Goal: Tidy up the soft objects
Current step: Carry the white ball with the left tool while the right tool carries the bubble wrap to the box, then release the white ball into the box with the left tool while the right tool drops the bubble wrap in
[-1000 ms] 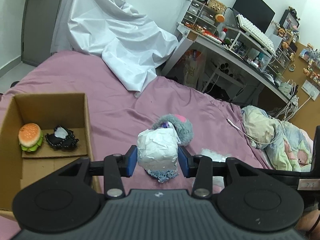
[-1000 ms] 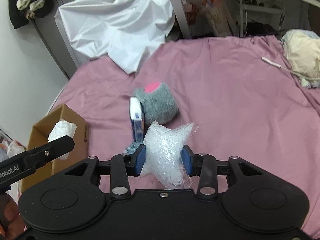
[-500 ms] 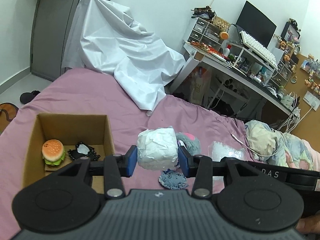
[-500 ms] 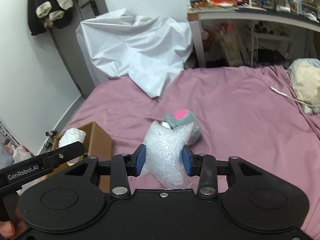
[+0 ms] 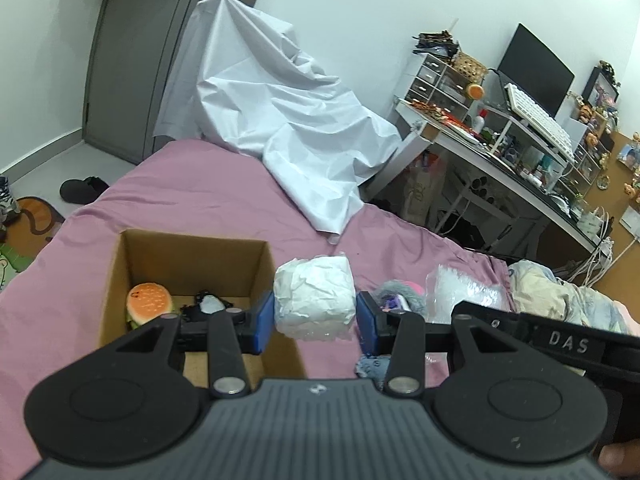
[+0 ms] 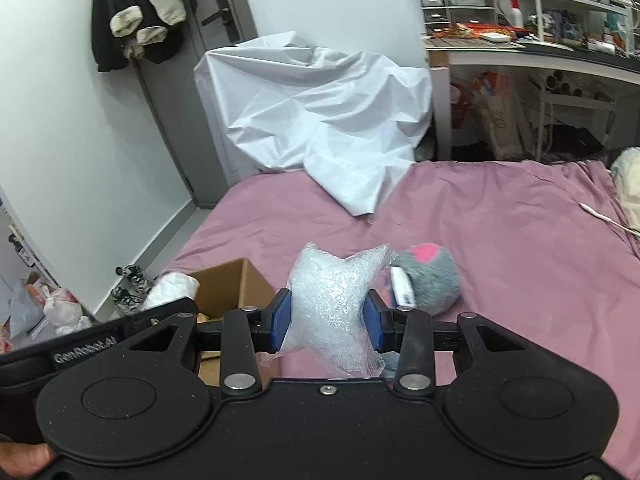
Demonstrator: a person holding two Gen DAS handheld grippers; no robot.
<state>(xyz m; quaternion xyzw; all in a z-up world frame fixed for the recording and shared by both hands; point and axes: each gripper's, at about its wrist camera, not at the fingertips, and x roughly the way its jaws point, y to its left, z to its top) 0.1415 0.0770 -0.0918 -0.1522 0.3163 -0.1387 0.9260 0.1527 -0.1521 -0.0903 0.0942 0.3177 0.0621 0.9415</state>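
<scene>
At the far left of the left wrist view, an open cardboard box (image 5: pixel 120 280) sits on the pink bedsheet (image 5: pixel 200 200); inside it lie a burger-shaped toy (image 5: pixel 149 304) and, just beside it to the right, a small black-and-white item (image 5: pixel 208 305), partly hidden by the gripper frame. The left gripper (image 5: pixel 315 320) is held above the bed just to the right of the box's near corner, its blue pads partly closed and pressing both sides of a crumpled white wrapped bundle (image 5: pixel 316 298), which is clear of the sheet. Further right on the sheet lie a grey plush with a pink patch (image 5: pixel 400 290) and, lower in the picture, a small blue-grey fabric piece (image 5: pixel 370 366), largely hidden. In the right wrist view, the box corner (image 6: pixel 228 284) shows at the left with the white bundle (image 6: pixel 172 290) beside it. The right gripper (image 6: pixel 327 322) is likewise partly closed, its pads squeezing a clear bag of small translucent beads (image 6: pixel 332 304) at its waist, so that the bag bulges above and below. The grey plush (image 6: pixel 432 280) rests on the sheet just right of the bag, with a small blue-and-white box (image 6: pixel 402 288) against it. A white sheet (image 6: pixel 320 120) is draped over something at the bed's far edge.
</scene>
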